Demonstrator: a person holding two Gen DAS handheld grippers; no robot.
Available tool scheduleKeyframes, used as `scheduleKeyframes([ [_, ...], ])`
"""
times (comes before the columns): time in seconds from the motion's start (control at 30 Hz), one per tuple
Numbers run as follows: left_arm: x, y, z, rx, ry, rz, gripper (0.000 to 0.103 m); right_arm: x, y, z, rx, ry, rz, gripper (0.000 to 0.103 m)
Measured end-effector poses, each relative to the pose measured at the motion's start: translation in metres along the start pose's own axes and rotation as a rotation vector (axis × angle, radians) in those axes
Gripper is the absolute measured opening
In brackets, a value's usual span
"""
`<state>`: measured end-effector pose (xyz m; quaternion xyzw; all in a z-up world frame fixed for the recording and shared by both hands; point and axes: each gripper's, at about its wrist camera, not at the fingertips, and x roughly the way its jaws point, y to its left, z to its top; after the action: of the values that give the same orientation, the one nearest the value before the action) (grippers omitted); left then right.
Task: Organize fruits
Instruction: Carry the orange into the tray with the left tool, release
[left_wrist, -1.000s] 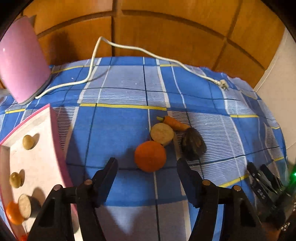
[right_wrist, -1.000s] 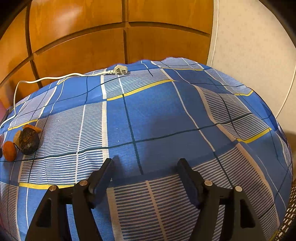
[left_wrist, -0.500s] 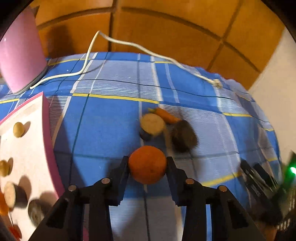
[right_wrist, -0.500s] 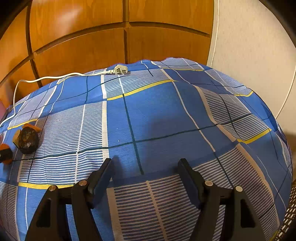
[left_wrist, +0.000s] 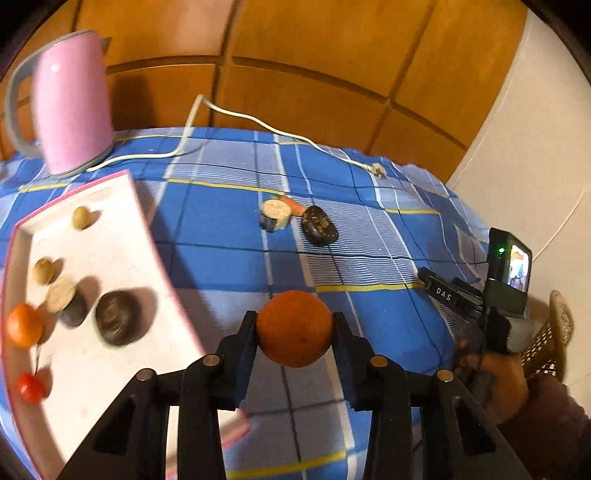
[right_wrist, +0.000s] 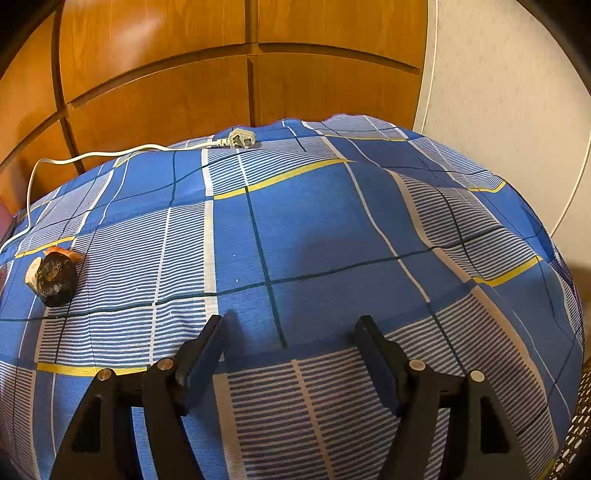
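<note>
Leftmost, the pink-rimmed tray (left_wrist: 122, 236) at the frame's left edge holds several fruits, with a pink kettle (left_wrist: 72, 99) above it. At lower centre, the left gripper (left_wrist: 294, 325) pinches an orange (left_wrist: 293, 328) clear of the blue checked cloth (left_wrist: 221, 229). At right, the right gripper (right_wrist: 290, 354) stands spread, nothing between its jaws.
</note>
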<state>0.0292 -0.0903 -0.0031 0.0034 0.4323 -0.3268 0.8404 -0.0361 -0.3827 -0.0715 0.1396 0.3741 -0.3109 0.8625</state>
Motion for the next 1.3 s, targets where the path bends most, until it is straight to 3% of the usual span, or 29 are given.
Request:
scheduleKeyframes([
  [0.4, -0.055, 0.075, -0.034, -0.23, -0.071, 0.079, 0.04, 0.0, 0.0, -0.001, -0.002, 0.0, -0.003, 0.073],
  [0.73, -0.084, 0.146, -0.03, -0.419, -0.162, 0.229, 0.04, 0.0, 0.001, -0.001, -0.012, 0.0, -0.01, 0.073],
  [0.97, -0.077, 0.162, -0.003, -0.414, -0.189, 0.299, 0.04, 0.0, 0.003, -0.001, -0.021, 0.002, -0.018, 0.073],
  [1.3, -0.055, 0.155, 0.025, -0.37, -0.201, 0.355, 0.04, 0.0, 0.003, -0.001, -0.021, 0.001, -0.019, 0.073],
])
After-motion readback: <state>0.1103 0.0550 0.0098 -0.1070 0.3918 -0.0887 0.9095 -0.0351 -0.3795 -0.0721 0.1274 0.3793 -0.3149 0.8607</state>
